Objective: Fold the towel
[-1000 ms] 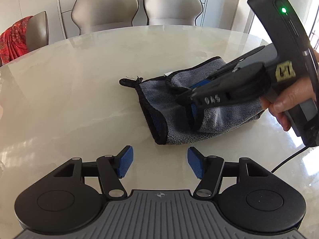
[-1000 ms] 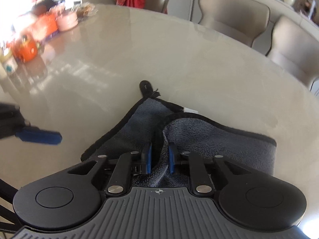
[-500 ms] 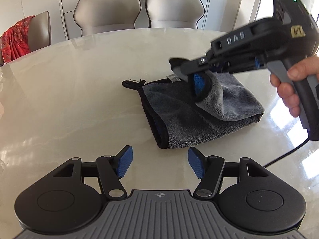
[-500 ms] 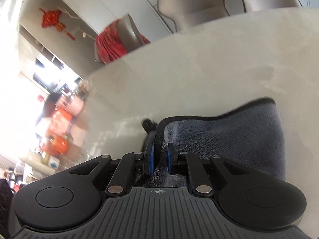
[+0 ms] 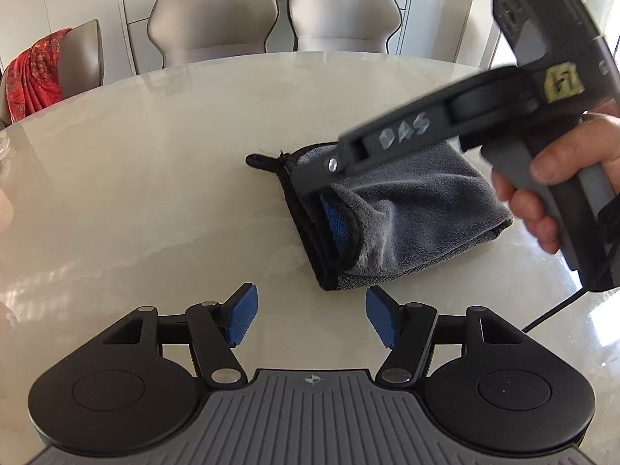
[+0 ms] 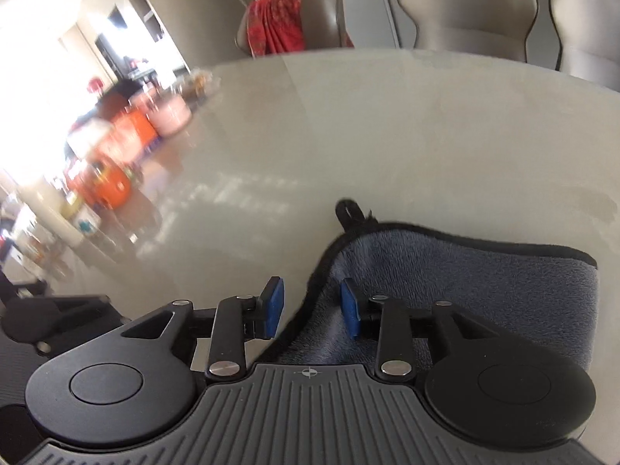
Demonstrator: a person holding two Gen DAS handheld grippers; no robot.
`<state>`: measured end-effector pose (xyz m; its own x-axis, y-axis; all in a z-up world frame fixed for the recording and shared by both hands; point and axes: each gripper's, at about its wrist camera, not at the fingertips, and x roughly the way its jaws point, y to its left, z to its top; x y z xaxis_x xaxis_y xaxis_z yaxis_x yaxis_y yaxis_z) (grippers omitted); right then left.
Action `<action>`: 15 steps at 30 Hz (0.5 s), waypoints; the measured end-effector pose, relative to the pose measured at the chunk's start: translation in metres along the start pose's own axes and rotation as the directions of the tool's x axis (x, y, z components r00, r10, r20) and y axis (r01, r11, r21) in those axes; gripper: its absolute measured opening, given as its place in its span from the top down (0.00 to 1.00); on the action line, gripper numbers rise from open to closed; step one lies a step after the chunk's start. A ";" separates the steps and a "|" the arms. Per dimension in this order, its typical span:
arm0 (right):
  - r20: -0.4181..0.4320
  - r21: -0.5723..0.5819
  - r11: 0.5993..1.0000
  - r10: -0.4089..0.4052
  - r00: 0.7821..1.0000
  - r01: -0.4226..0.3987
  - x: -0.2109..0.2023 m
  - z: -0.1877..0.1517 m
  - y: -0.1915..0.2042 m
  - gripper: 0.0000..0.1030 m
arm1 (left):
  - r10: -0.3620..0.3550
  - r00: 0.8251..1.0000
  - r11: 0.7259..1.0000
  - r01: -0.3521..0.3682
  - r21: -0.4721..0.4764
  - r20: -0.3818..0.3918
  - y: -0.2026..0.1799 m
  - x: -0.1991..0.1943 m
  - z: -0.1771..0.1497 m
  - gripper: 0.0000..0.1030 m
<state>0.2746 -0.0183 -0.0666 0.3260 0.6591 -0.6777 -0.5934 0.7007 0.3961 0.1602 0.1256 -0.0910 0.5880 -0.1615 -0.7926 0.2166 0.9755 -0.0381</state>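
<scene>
A grey towel (image 5: pixel 418 209) with black trim lies folded on the pale marble table (image 5: pixel 155 193), with a black hanging loop (image 5: pixel 259 162) at its far left corner. My left gripper (image 5: pixel 310 319) is open and empty, just short of the towel's near corner. My right gripper (image 6: pixel 312 312) is open, its jaws straddling the towel's (image 6: pixel 465 286) left edge; in the left wrist view it (image 5: pixel 337 224) hovers over the towel's left edge, one blue pad against the folded-over flap.
Beige chairs (image 5: pixel 217 23) stand at the table's far side, one draped with a red cloth (image 5: pixel 35 73). Orange and pink containers (image 6: pixel 131 143) crowd the table's far left in the right wrist view. A black cable (image 5: pixel 558 310) trails at the right.
My right gripper carried the towel's flap up and over to the left edge, lowered it and opened, letting go. My left gripper stayed still and open.
</scene>
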 end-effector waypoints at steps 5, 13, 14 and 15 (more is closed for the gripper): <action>0.084 0.021 0.996 -0.093 0.992 0.091 -0.049 0.004 -0.027 0.62 | -0.022 0.996 0.999 0.019 0.033 0.082 -0.010 -0.010 0.021 0.34; -0.005 0.061 0.983 -0.171 0.985 0.171 -0.064 -0.026 -0.064 0.62 | -0.118 0.982 0.990 0.105 0.091 0.150 -0.047 0.008 0.058 0.30; -0.010 0.059 0.986 -0.157 0.988 0.157 -0.063 -0.029 -0.064 0.62 | -0.129 0.982 0.989 0.116 0.094 0.140 -0.051 0.012 0.058 0.30; -0.015 0.057 0.988 -0.142 0.990 0.143 -0.062 -0.033 -0.064 0.62 | -0.138 0.983 0.987 0.127 0.094 0.118 -0.052 0.017 0.058 0.30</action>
<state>0.2685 -0.1127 -0.0704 0.3960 0.5484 -0.7365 -0.4977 0.8022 0.3298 0.2042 0.0630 -0.0672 0.6403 -0.3107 -0.7025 0.3619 0.9287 -0.0809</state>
